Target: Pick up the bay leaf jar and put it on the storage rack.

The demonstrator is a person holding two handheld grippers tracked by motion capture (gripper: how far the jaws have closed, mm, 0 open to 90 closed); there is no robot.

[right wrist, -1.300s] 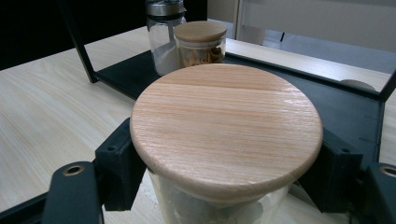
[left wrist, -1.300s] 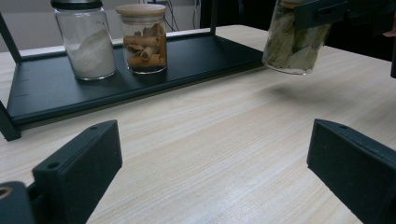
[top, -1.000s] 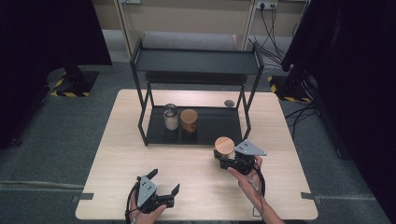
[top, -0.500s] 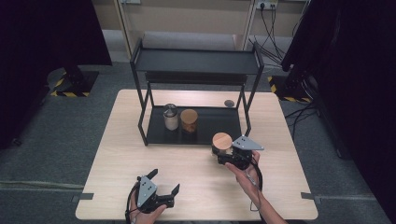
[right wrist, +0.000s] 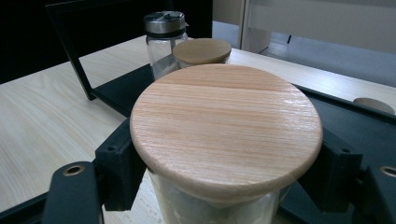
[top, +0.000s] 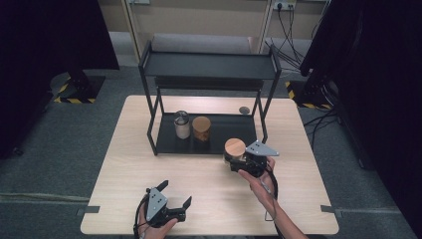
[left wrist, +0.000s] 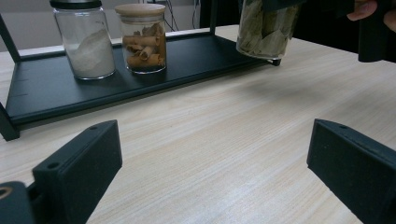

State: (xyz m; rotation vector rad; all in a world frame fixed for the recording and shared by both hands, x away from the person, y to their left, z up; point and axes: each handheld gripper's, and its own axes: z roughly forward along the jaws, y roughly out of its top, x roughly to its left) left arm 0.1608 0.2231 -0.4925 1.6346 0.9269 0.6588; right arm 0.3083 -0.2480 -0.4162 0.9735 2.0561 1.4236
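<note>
My right gripper (top: 234, 159) is shut on a glass jar with a round wooden lid (top: 235, 147), held just above the table at the front right corner of the black rack's lower shelf (top: 224, 142). In the right gripper view the wooden lid (right wrist: 226, 126) sits between both jaws of the right gripper (right wrist: 227, 165). From the left gripper view the held jar (left wrist: 266, 28) shows dried leaves inside. My left gripper (top: 175, 194) rests near the table's front edge, open, and the left gripper (left wrist: 210, 158) has nothing between its jaws.
A two-level black rack (top: 209, 67) stands at the table's back. Its lower shelf carries a metal-capped jar of white powder (top: 182, 124) and a wooden-lidded jar of cinnamon sticks (top: 201, 128). A small round disc (top: 244, 110) lies behind the rack.
My right gripper has carried the jar a little forward and left, toward the rack's lower shelf. The left gripper has stayed where it was.
</note>
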